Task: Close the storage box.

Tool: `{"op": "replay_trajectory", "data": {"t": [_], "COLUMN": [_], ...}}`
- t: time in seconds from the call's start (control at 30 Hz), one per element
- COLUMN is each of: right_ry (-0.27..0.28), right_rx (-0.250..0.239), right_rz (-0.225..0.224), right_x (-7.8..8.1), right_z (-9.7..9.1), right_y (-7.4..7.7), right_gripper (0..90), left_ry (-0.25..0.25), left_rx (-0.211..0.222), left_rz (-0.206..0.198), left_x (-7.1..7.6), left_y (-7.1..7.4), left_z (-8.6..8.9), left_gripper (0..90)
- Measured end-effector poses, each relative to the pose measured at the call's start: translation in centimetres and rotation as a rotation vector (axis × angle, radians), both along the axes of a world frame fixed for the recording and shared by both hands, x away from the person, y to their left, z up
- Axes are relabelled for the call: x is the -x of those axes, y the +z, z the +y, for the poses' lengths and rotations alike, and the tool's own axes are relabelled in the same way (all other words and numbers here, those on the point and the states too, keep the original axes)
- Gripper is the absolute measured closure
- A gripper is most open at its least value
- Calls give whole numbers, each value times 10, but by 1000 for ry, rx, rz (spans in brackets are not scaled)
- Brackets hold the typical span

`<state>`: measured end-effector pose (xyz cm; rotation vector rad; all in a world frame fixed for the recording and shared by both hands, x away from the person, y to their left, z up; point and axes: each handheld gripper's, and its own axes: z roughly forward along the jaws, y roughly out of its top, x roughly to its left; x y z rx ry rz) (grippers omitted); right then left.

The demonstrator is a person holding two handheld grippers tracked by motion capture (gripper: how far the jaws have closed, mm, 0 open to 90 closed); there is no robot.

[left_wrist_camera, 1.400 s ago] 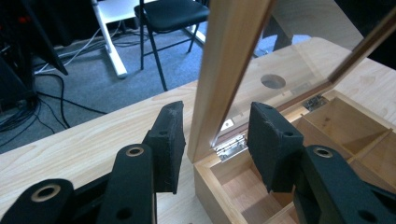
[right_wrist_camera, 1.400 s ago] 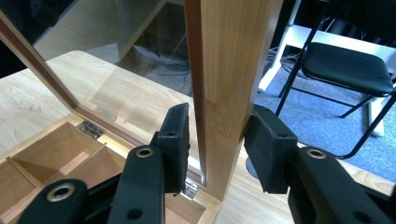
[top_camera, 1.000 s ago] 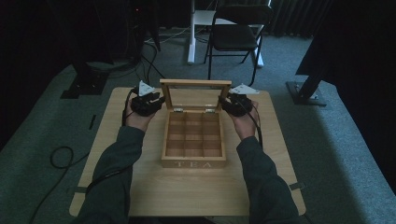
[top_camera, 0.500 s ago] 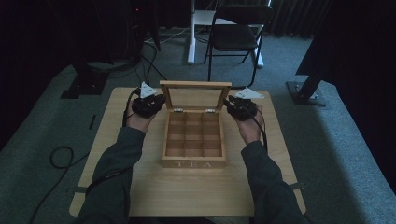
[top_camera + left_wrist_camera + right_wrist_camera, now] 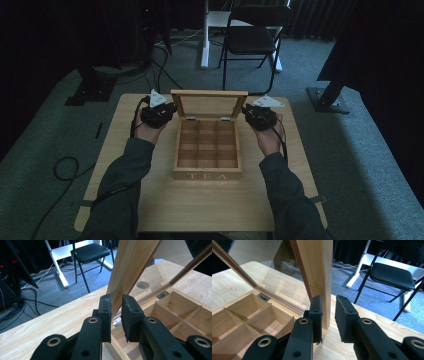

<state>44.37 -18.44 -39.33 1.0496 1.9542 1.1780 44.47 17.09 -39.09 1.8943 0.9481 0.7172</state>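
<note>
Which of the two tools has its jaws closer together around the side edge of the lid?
The left tool: its jaws nearly touch the lid's edge on both sides. The right tool leaves a clear gap.

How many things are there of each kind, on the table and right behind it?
Wooden tea box, lid up: 1
Grippers, left and right: 2
Wooden table: 1
Black folding chair: 1
Total: 5
</note>
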Motion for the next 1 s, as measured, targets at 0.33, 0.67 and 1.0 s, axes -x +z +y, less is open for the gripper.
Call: {"op": "replay_trajectory", "data": {"t": [0.33,0.67,1.0], "right_ry": [12,22,35], "right_rx": [39,65,71], "right_rz": [-7,-34,-54], "right_x": [13,27,42], "right_z": [1,3,6], "right_y": [1,1,0], "right_gripper": [760,763,762], "left_ry": [-5,-14,-12], "left_rx": [5,8,16], "left_rz": [0,0,-1], "left_x": [10,20,31], "left_y": [-5,-8,-10], "left_z": [1,2,2], "left_gripper": [780,778,775]}}
